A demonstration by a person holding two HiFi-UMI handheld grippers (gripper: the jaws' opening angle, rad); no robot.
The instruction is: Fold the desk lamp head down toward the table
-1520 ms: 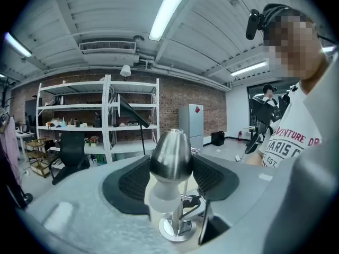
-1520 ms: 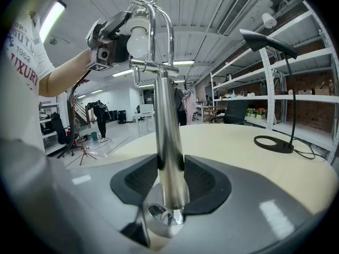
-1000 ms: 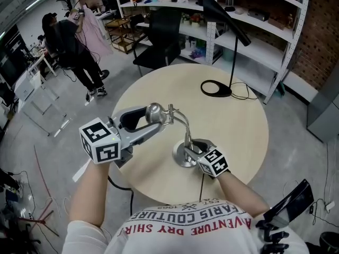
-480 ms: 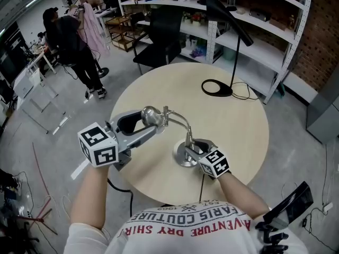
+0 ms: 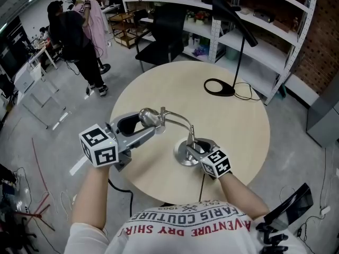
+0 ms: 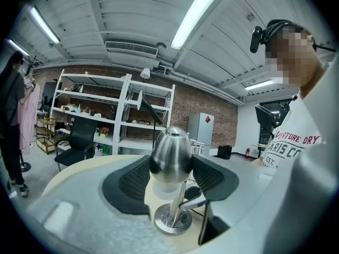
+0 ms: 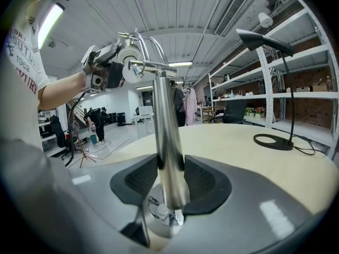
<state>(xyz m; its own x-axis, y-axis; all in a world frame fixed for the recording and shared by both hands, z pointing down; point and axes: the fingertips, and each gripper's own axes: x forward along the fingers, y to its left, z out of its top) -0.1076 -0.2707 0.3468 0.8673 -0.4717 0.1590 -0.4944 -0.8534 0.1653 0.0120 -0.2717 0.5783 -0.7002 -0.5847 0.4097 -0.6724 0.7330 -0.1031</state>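
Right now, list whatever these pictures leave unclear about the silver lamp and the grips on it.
Head view: right gripper contact with the stem, hidden under its marker cube.
Right gripper view: lamp base, mostly behind the fingers.
Left gripper view: curved neck, hidden behind the lamp head.

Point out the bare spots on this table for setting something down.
Bare: the table's far left, and the middle between the silver lamp and the black lamp's ring base. Crowded: the near edge, where the left tool and right tool grip the silver lamp.
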